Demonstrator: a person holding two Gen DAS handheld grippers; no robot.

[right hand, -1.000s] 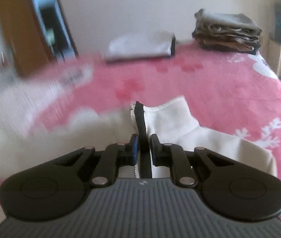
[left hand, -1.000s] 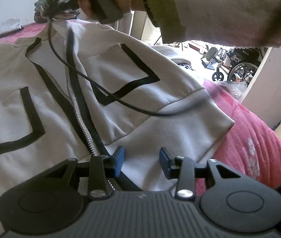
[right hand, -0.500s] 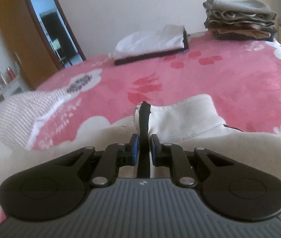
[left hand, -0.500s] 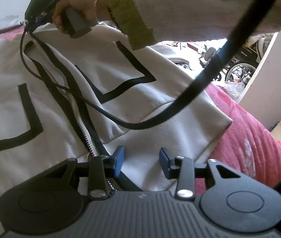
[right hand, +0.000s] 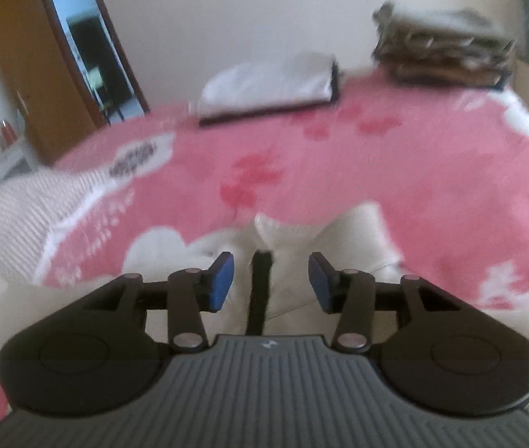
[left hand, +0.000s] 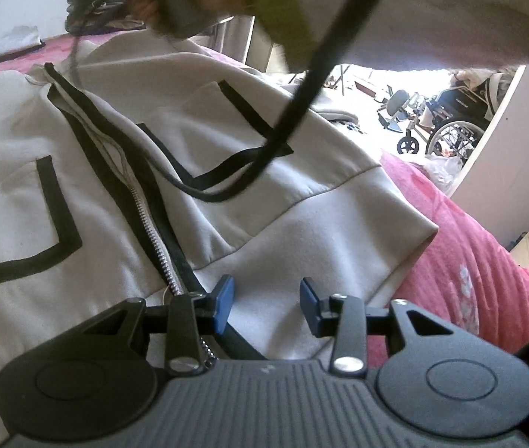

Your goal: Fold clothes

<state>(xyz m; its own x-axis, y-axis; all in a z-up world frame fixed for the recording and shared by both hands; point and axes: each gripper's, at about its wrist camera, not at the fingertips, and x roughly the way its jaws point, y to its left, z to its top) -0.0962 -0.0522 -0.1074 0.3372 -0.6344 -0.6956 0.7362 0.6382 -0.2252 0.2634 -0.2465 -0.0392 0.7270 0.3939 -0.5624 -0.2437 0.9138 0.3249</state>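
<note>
A cream zip jacket [left hand: 313, 224] with black trim lies spread on the pink bedspread [left hand: 469, 261], its zipper [left hand: 152, 239] running up the front. My left gripper [left hand: 266, 298] hovers open over the hem just right of the zipper's lower end. In the right wrist view my right gripper [right hand: 266, 280] is opening its jaws. The black zip edge [right hand: 260, 287] of the jacket collar [right hand: 294, 235] stands between the pads, touching neither. In the left wrist view the hand [left hand: 175, 3] holding the right gripper is a blur above the collar.
A folded white garment [right hand: 268, 89] and a stack of folded clothes [right hand: 440, 52] lie at the bed's far side. A striped cloth [right hand: 22, 216] lies at the left edge. A black cable [left hand: 301, 86] hangs across the jacket. Wheelchairs [left hand: 454, 123] stand beyond the doorway.
My right gripper has let go of the black collar edge and its jaws have spread. The collar now lies lower on the bed. The left gripper has not moved.
</note>
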